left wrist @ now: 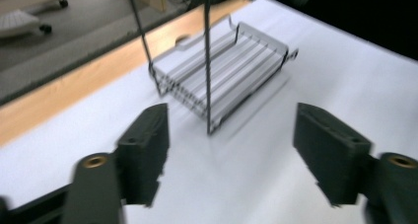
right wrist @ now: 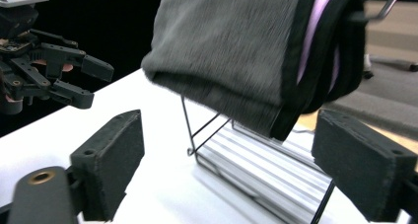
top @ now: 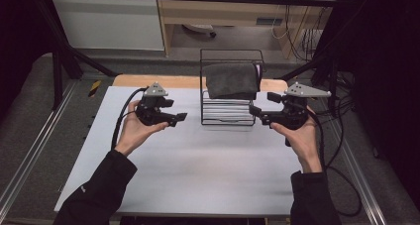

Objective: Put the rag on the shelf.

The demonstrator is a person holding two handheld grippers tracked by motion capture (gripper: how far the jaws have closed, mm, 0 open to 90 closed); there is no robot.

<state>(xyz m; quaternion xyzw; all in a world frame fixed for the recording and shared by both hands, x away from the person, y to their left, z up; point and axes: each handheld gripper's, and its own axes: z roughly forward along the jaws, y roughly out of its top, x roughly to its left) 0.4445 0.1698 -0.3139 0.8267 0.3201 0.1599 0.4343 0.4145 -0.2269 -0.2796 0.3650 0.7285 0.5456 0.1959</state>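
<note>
A: While both claws sit either side of the wire rack (top: 229, 113), what's the towel (top: 233, 80) look like?
B: Dark grey, fuzzy, folded thick, draped over the rack's top bar at the table's (top: 188, 170) far edge.
A: Claws?
B: Left claw (top: 179, 112) spread, empty. Right claw (top: 261, 103) spread, empty, just beside the towel.

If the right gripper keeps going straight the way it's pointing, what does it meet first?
Most likely the grey towel draped over the wire rack, dead ahead between the right gripper's open jaws. Depth is hard to judge; a lower line would meet the rack first.
</note>
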